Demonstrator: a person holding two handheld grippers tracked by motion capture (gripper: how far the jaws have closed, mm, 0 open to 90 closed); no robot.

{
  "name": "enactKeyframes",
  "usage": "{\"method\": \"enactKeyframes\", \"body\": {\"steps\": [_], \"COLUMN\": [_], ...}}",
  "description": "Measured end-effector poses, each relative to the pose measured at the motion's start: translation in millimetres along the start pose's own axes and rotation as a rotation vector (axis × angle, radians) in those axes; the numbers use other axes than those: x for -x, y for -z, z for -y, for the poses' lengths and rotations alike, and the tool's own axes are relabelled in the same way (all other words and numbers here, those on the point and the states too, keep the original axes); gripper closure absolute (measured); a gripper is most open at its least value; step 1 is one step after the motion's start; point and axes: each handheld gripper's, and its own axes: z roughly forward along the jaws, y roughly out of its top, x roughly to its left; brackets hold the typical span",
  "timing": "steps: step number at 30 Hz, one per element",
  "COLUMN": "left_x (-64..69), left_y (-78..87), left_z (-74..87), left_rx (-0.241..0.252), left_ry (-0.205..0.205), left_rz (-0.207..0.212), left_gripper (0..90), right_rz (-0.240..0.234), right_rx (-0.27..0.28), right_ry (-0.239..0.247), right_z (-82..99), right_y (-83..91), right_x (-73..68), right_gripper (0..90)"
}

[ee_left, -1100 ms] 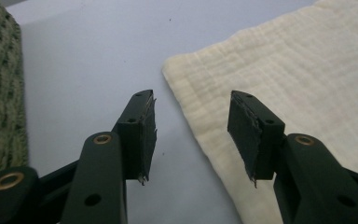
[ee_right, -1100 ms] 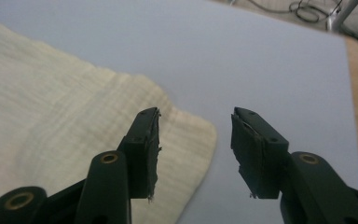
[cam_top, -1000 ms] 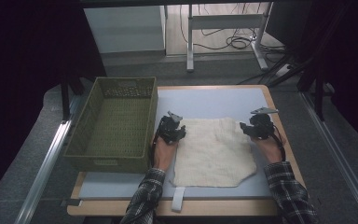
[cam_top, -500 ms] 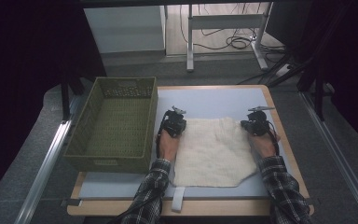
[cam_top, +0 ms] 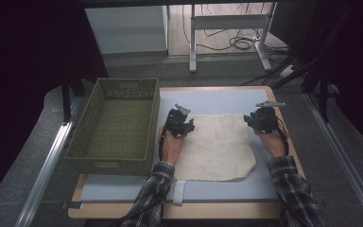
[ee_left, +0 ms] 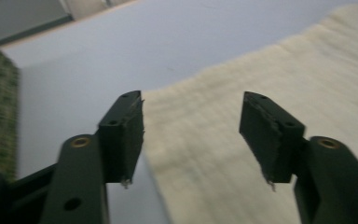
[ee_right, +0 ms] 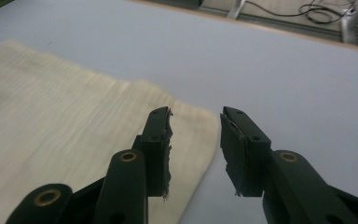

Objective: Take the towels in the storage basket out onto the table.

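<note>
Beneath the left claw (ee_left: 191, 135) lies the far left corner of a cream cloth (cam_top: 215, 146), spread flat on the worktop (cam_top: 227, 101); its jaws have just been opening and grip nothing. Under the right claw (ee_right: 196, 149) sits the cloth's far right corner, jaws likewise just parted, empty. A green basket (cam_top: 116, 125) stands left of the left claw.

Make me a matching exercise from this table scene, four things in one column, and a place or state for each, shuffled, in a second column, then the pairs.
Things:
1. basket
2. cloth
3. left tool
4. right tool

Places or states:
A. spread flat in the middle of the table
B. open at the cloth's far right corner
C. green, on the table's left side
D. open at the cloth's far left corner

Pairs: 1-C, 2-A, 3-D, 4-B
</note>
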Motion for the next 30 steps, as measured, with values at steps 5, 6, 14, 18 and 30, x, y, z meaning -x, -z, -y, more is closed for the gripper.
{"method": "enactKeyframes", "body": {"steps": [5, 6, 14, 18, 30], "left_x": [13.2, 14.6, 26.8, 29.7, 24.6], "left_y": [18.9, 23.0, 42.6, 48.1, 53.8], "left_z": [11.5, 14.5, 46.2, 56.8, 65.3], "left_rx": [-0.004, -0.006, -0.058, -0.064, -0.061], "left_ry": [-0.02, -0.021, -0.064, -0.066, -0.059], "left_rz": [0.085, 0.096, 0.141, 0.156, 0.154], "left_gripper": [30.1, 29.3, 25.1, 24.1, 23.4], "right_rz": [-0.057, -0.057, -0.037, -0.039, -0.129], "right_rx": [-0.011, -0.016, -0.076, -0.101, -0.054], "right_ry": [0.044, 0.054, 0.089, 0.128, 0.161], "right_z": [22.6, 26.8, 82.0, 102.6, 89.1], "right_y": [40.2, 46.1, 86.9, 89.0, 99.5], "right_x": [-10.2, -11.6, -12.2, -22.1, -54.9], "right_gripper": [62.3, 62.3, 54.7, 49.9, 45.3]}}
